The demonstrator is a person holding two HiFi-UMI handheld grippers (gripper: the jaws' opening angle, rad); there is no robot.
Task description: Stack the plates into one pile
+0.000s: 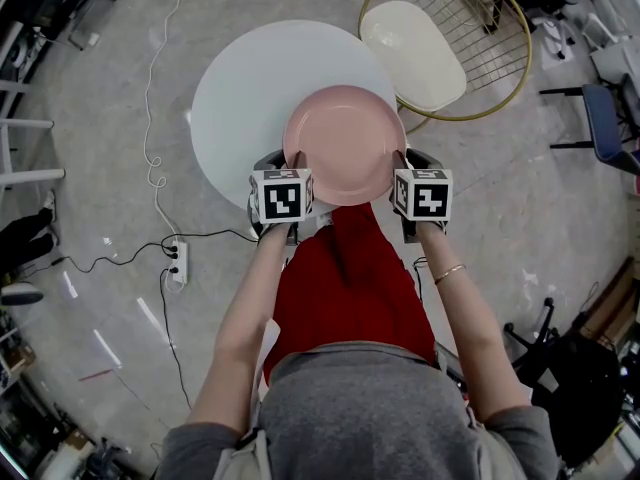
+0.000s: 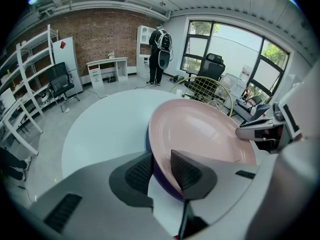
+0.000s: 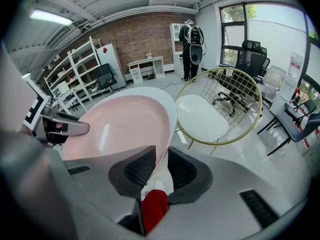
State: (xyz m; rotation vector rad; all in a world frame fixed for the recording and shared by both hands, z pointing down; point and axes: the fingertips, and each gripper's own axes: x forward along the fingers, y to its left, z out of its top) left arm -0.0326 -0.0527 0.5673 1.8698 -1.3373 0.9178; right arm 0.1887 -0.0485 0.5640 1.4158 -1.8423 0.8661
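Observation:
A pink plate point(image 1: 345, 143) hangs over the near edge of the round white table point(image 1: 250, 88), with a gripper on each side. My left gripper point(image 1: 293, 163) is shut on its left rim. In the left gripper view the pink plate point(image 2: 200, 129) lies on a dark purple plate point(image 2: 167, 185), and the left gripper point(image 2: 162, 170) clamps both rims together. My right gripper point(image 1: 402, 163) is shut on the right rim. The right gripper view has the pink plate point(image 3: 120, 126) pinched between the jaws of the right gripper point(image 3: 161, 168). The purple plate is hidden in the head view.
A gold wire chair point(image 1: 440, 43) with a white cushion stands at the table's far right. A power strip point(image 1: 177, 261) and cables lie on the floor to the left. The person's red clothing point(image 1: 345, 278) is just below the plate. Another person point(image 2: 160, 39) stands far back by shelves.

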